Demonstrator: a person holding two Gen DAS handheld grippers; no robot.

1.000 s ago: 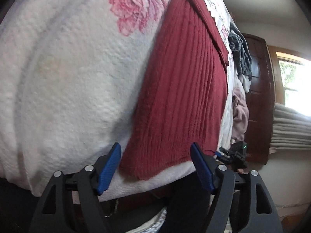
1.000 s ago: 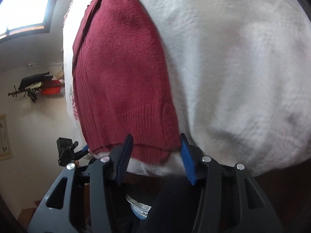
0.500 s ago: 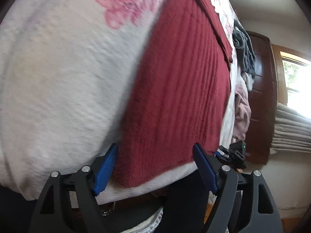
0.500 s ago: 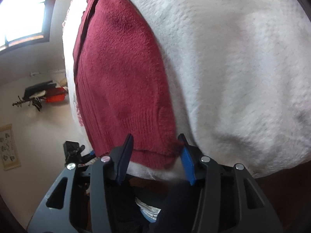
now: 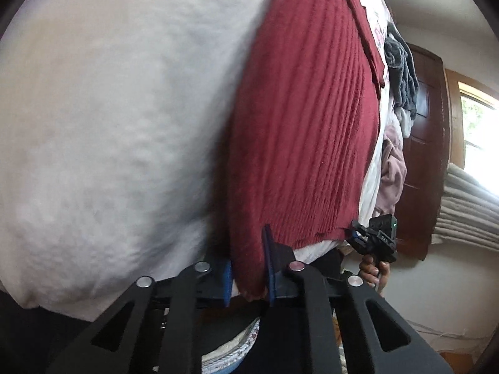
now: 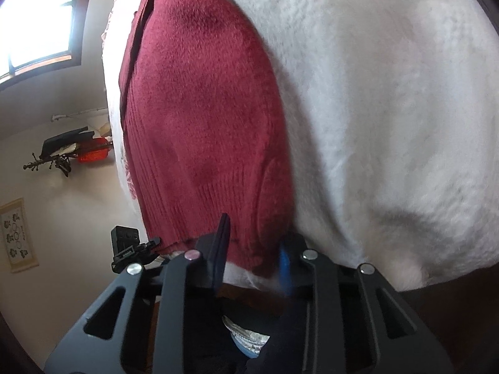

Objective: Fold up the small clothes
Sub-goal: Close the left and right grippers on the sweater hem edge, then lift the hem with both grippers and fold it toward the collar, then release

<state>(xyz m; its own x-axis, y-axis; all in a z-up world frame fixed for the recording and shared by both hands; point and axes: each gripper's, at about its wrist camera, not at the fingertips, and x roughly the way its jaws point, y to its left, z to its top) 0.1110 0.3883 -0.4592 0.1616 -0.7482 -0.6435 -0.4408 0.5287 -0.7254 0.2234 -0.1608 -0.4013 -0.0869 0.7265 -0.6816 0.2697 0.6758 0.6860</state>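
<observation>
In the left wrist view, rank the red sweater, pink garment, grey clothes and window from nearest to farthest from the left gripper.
1. Red sweater, its hem between the left gripper fingers.
2. Pink garment, right, past the sweater.
3. Grey clothes, higher up, further along.
4. Window, far right.

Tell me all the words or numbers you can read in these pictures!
None can be read.
Framed picture on the wall: only flower-like shapes, too small to tell any letters.
Red knit sweater: no label showing.
White bedspread: pink flowers, no words.
</observation>
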